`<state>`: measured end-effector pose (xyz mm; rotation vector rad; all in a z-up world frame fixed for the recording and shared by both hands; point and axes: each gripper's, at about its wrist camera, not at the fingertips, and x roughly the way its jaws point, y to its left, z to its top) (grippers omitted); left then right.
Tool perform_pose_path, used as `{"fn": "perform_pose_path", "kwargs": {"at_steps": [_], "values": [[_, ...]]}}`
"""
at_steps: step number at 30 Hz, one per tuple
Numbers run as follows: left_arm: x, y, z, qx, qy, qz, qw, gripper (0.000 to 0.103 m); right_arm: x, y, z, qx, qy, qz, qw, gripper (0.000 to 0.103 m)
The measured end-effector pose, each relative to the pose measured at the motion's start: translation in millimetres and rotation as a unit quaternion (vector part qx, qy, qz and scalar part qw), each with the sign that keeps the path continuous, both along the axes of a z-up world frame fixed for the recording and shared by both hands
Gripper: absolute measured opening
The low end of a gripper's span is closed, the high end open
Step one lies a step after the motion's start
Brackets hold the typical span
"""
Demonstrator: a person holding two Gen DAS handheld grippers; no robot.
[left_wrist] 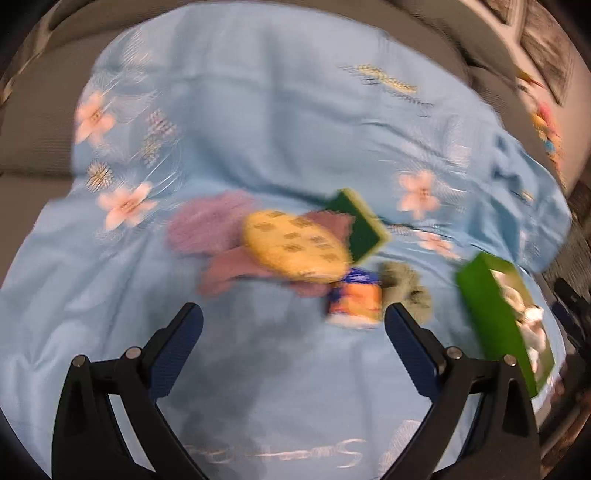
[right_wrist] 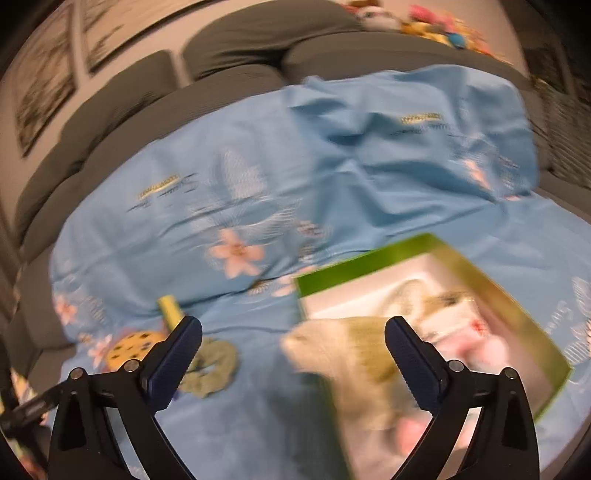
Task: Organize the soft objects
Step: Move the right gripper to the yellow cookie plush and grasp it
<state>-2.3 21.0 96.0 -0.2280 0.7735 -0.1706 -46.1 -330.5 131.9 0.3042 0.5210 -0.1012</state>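
A pile of soft things lies on the blue flowered sheet [left_wrist: 280, 122]. It holds a yellow cookie-shaped cushion [left_wrist: 295, 245], a pink cloth [left_wrist: 210, 229], a green and yellow sponge [left_wrist: 360, 225], an orange and blue packet [left_wrist: 356, 299] and a grey-green scrunchie [left_wrist: 406, 291]. My left gripper [left_wrist: 293, 325] hovers open just short of the pile, nothing between its fingers. A green box [right_wrist: 424, 245] stands to the right and holds several pale soft items. My right gripper [right_wrist: 293, 339] is open over the box's near corner, where a beige plush [right_wrist: 332, 350] lies blurred, untouched by the pads.
The sheet covers a grey sofa with thick cushions [right_wrist: 236, 48] behind. Framed pictures [right_wrist: 44, 81] hang on the wall at the left. Colourful toys [right_wrist: 436, 26] sit on the sofa back. The scrunchie [right_wrist: 212, 369] and cookie cushion [right_wrist: 133, 349] lie left of the box.
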Motion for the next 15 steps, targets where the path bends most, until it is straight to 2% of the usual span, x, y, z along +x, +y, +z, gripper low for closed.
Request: {"fn": "perform_pose_path", "kwargs": {"at_steps": [3,7,9,12,15], "values": [[5,25,-10,-0.013,0.018,0.026,0.9994,0.098,10,28,-6,0.002,0.010,0.041,0.999,0.100],[7,50,-15,-0.016,0.031,0.065,0.9973,0.098,29,69,-25,0.015,0.053,0.097,0.994,0.100],[10,56,-15,-0.019,0.042,0.065,0.9968,0.098,39,87,-36,0.046,0.080,0.122,0.988,0.100],[9,64,-17,-0.024,0.046,0.069,0.9963,0.099,63,118,-48,0.118,0.107,0.162,0.974,0.100],[9,72,-16,-0.019,0.044,0.080,0.9956,0.099,82,152,-47,0.106,0.105,0.172,0.974,0.100]]}}
